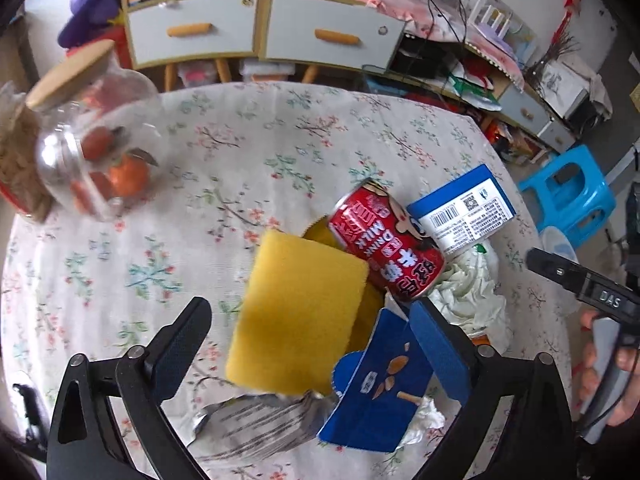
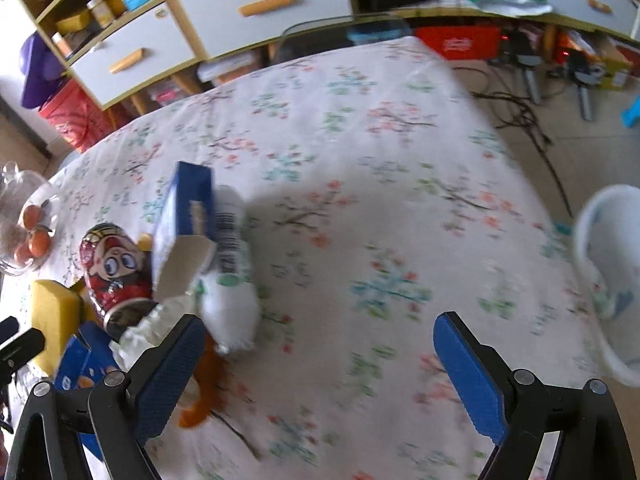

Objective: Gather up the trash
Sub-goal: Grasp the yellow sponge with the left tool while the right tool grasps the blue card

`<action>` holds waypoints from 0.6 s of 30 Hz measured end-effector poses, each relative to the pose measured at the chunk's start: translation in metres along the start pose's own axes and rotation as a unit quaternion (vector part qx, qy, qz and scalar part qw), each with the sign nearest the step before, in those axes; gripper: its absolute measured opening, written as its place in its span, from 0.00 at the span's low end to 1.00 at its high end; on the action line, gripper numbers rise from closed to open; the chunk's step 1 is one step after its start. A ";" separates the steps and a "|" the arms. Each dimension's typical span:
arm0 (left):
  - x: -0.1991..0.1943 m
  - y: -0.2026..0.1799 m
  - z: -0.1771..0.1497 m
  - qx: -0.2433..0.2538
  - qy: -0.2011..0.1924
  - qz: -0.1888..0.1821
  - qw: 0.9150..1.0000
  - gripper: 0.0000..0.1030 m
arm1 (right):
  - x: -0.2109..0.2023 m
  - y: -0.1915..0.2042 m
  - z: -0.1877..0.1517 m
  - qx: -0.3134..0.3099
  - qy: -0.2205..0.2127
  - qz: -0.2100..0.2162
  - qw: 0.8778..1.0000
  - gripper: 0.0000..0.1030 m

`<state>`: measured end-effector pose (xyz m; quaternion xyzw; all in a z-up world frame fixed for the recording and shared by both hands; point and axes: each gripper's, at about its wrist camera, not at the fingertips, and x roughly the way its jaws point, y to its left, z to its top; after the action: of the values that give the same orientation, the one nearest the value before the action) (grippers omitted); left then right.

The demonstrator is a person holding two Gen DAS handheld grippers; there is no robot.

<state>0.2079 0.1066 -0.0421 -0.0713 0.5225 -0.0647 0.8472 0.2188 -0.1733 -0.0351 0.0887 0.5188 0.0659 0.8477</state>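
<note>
A pile of trash lies on the floral tablecloth (image 1: 240,152): a red milk can (image 1: 386,240) on its side, a yellow sponge (image 1: 298,312), a blue-and-white carton (image 1: 464,208), a flattened blue box (image 1: 380,384), crumpled white plastic (image 1: 472,292) and silver foil (image 1: 256,424). My left gripper (image 1: 312,344) is open, its jaws either side of the sponge and blue box. My right gripper (image 2: 316,364) is open and empty over bare cloth, right of the pile: can (image 2: 114,272), carton (image 2: 188,216), white wrapper (image 2: 232,300). The right gripper also shows in the left wrist view (image 1: 580,280).
A glass jar with a wooden lid (image 1: 96,148) holding orange fruit stands at the table's left. A white bin (image 2: 612,280) sits past the table's right edge. A blue stool (image 1: 568,192) and drawer cabinets (image 1: 256,28) stand beyond the table.
</note>
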 end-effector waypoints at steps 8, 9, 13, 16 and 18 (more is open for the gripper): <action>0.022 0.005 0.002 -0.012 0.031 0.002 0.999 0.77 | 0.022 0.022 0.011 -0.006 0.001 0.039 0.999 0.93; 0.023 0.008 0.002 -0.018 0.030 0.001 0.999 0.73 | 0.023 0.024 0.012 -0.005 -0.002 0.046 0.999 0.93; 0.022 0.016 0.002 -0.037 0.027 -0.007 0.999 0.64 | 0.026 0.032 0.017 -0.005 -0.012 0.069 0.998 0.93; 0.018 0.020 0.003 -0.054 0.016 -0.016 0.998 0.62 | 0.028 0.038 0.019 -0.008 -0.018 0.081 0.997 0.89; 0.013 0.021 0.004 -0.059 0.006 -0.019 0.998 0.61 | 0.029 0.041 0.019 -0.010 -0.017 0.092 0.996 0.83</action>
<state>0.2177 0.1247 -0.0555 -0.1306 0.5291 -0.0502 0.8369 0.2484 -0.1290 -0.0431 0.1290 0.4930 0.1469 0.8478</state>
